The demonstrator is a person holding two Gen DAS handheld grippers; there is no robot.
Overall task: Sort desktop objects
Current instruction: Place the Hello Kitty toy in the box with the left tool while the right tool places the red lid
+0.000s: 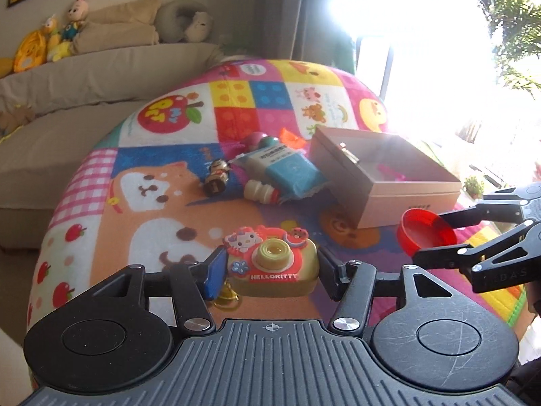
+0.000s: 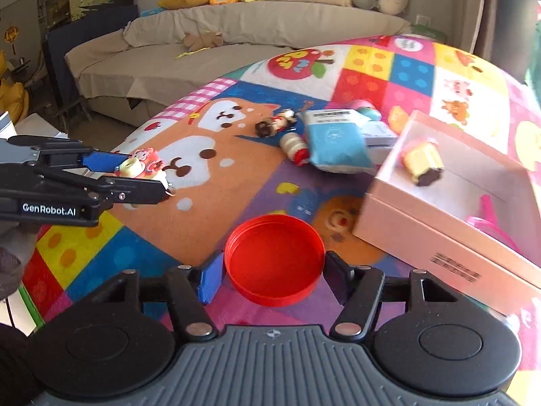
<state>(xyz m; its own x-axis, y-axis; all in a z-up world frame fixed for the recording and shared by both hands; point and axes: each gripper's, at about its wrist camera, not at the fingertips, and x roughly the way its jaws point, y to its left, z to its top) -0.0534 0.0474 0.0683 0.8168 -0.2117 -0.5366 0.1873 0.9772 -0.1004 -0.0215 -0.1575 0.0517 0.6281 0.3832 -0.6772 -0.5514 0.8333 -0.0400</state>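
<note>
1. Left gripper [image 1: 272,269] clamped on Hello Kitty toy camera [image 1: 273,261], held above patchwork play mat [image 1: 162,209].
2. Right gripper [image 2: 273,275] closed on red lid [image 2: 274,260], open side up, just beside pink box [image 2: 439,233].
3. Pink box is open; yellow toy [image 2: 424,163] inside.
4. Past it on mat: blue pouch [image 2: 336,147], small bottle [image 2: 295,147], figurine [image 2: 275,122], all close together.

Two grippers: between the left one's [image 1: 270,269] jaws, one toy camera [image 1: 272,264]; between the right one's [image 2: 272,275] jaws, one red lid [image 2: 274,258]. Ahead of both: one pink box [image 2: 439,237], one blue packet [image 2: 334,143], one small bottle [image 2: 294,149], one figurine [image 2: 275,123].
</note>
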